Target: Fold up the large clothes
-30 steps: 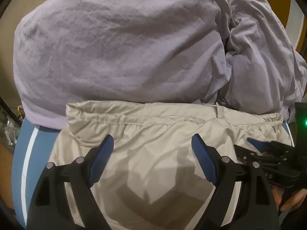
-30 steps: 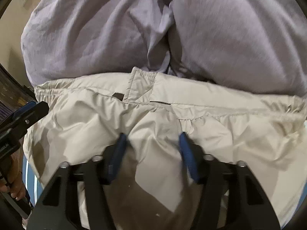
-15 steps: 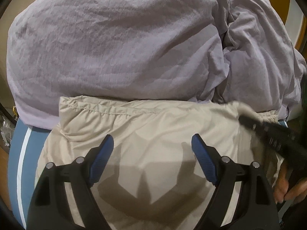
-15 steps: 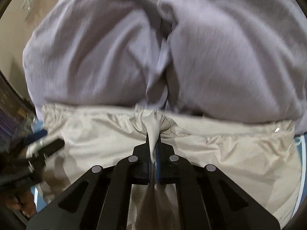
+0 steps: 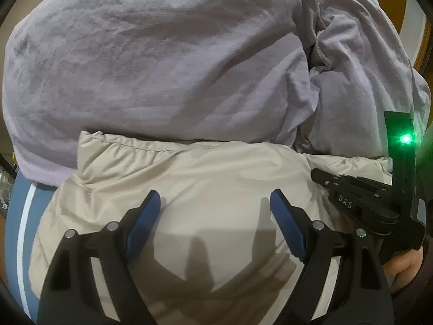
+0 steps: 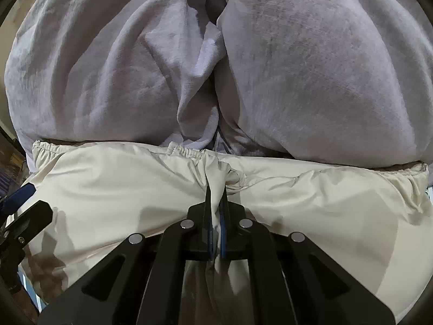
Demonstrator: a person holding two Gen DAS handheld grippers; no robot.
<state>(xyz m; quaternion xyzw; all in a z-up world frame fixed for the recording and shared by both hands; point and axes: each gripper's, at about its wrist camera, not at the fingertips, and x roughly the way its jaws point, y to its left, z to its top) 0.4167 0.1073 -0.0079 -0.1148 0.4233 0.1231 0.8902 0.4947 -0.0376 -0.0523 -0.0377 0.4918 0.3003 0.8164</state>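
On right wrist view, right gripper pinching beige garment, left gripper wide above it.

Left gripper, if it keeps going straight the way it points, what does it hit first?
Most likely the beige garment spread just beyond the open left gripper; the lilac clothing lies farther on, though depth is uncertain.

white letters "das" stand on the black body of the right tongs; nothing else reads.
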